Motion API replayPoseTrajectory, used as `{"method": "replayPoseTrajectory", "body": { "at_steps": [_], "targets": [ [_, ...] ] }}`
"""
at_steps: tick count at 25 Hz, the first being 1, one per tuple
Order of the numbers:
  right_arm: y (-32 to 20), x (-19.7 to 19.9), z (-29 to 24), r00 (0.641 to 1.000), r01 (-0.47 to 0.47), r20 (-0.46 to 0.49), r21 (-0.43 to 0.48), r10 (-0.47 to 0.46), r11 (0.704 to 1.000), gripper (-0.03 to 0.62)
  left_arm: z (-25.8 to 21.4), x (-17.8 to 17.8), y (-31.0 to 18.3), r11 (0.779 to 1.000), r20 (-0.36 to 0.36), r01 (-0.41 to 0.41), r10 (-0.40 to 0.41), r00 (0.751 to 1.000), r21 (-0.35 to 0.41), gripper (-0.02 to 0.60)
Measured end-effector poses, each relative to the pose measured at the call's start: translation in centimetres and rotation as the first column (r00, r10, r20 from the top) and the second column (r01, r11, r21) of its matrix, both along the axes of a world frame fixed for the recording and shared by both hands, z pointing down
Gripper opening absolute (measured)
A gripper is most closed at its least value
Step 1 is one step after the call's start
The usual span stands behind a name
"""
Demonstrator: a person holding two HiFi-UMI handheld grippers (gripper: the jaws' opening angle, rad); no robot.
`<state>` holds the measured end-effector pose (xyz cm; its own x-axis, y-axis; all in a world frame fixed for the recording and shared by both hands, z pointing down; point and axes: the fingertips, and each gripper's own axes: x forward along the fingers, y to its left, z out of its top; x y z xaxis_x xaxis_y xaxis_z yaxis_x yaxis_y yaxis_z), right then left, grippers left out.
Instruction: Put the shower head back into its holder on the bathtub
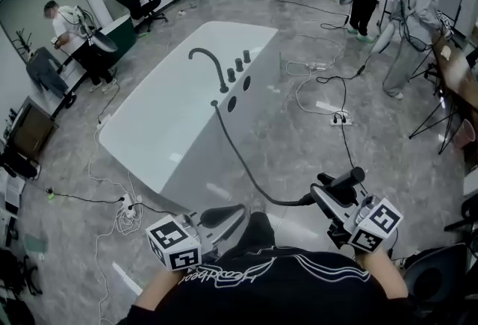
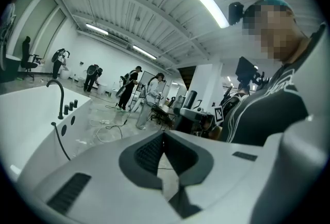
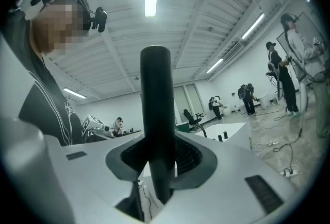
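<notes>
Grey floor (image 1: 299, 129) below; shower head (image 1: 345, 181) upright in right gripper (image 1: 332, 204).

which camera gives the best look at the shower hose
The head view: the hose shows whole, running from the bathtub rim to the shower head held in the right gripper. The left gripper view catches only a short stretch by the bathtub. The right gripper view shows the shower head, no clear hose.

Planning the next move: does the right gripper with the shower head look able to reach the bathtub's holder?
Probably, after stepping closer: only the slack hose lies between the right gripper, holding the shower head, and the bathtub's holder.
</notes>
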<state>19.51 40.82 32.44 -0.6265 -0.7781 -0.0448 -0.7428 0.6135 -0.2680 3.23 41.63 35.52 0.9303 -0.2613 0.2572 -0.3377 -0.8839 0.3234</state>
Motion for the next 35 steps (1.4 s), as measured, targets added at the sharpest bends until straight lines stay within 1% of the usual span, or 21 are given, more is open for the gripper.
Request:
{"method": "replayPoseTrajectory", "body": {
  "at_steps": [3,9,17,19,22,23,25,28,30,32,34,35],
  "targets": [
    [-3.4,-0.5,0.0,1.000,0.012,0.016,-0.007,-0.012,1.000,0.120,0.9,-0.4,-3.2,1.000,0.048,-0.015,0.014,0.999,0.021,0.005],
    [-12.8,-1.6,1.4,0.999,0.021,0.026,-0.059,-0.019,0.998,0.120,3.5,-1.9,-12.4,0.997,0.031,0.014,-0.012,0.999,-0.070,0.006],
    [-29.9,-4.7,1.6,0.993,0.083,0.096,-0.119,-0.072,0.989,0.120,5.6,-4.0,-28.5,0.987,0.010,0.055,-0.054,0.998,-0.150,0.005],
    [-33.8,-5.7,1.1,0.989,0.104,0.116,-0.122,-0.089,0.987,0.120,6.5,-4.7,-31.8,0.987,0.021,0.065,-0.062,0.998,-0.145,0.005],
    [-38.7,-7.3,-0.8,0.985,0.128,0.126,-0.095,-0.116,0.987,0.118,7.8,-5.8,-35.9,0.996,0.094,0.057,-0.049,0.994,-0.076,0.006],
    [-40.0,-7.8,-1.5,0.984,0.134,0.126,-0.082,-0.123,0.988,0.118,8.1,-6.1,-37.0,0.997,0.106,0.053,-0.046,0.993,-0.064,0.006],
    [-42.3,-8.7,-2.7,0.984,0.136,0.128,-0.072,-0.126,0.988,0.118,9.1,-6.6,-38.4,0.996,0.106,0.045,-0.037,0.994,-0.072,0.006],
    [-44.7,-9.5,-3.7,0.985,0.119,0.138,-0.087,-0.106,0.989,0.117,12.0,-7.3,-39.6,0.997,0.137,0.030,-0.021,0.990,-0.070,0.007],
    [-45.8,-10.3,-4.5,0.984,0.117,0.145,-0.083,-0.104,0.990,0.117,13.5,-8.0,-40.6,0.996,0.142,0.044,-0.032,0.989,-0.079,0.008],
    [-46.5,-11.1,-5.2,0.983,0.126,0.141,-0.081,-0.114,0.989,0.117,14.3,-8.0,-41.2,0.993,0.127,0.073,-0.061,0.990,-0.095,0.013],
    [-47.1,-11.8,-5.6,0.981,0.145,0.140,-0.076,-0.134,0.986,0.117,15.0,-7.7,-41.5,0.994,0.145,0.084,-0.072,0.987,-0.076,0.030],
    [-47.5,-12.2,-5.9,0.979,0.156,0.145,-0.072,-0.144,0.985,0.117,15.6,-7.4,-41.5,0.995,0.164,0.074,-0.062,0.985,-0.069,0.049]
  ]
}}
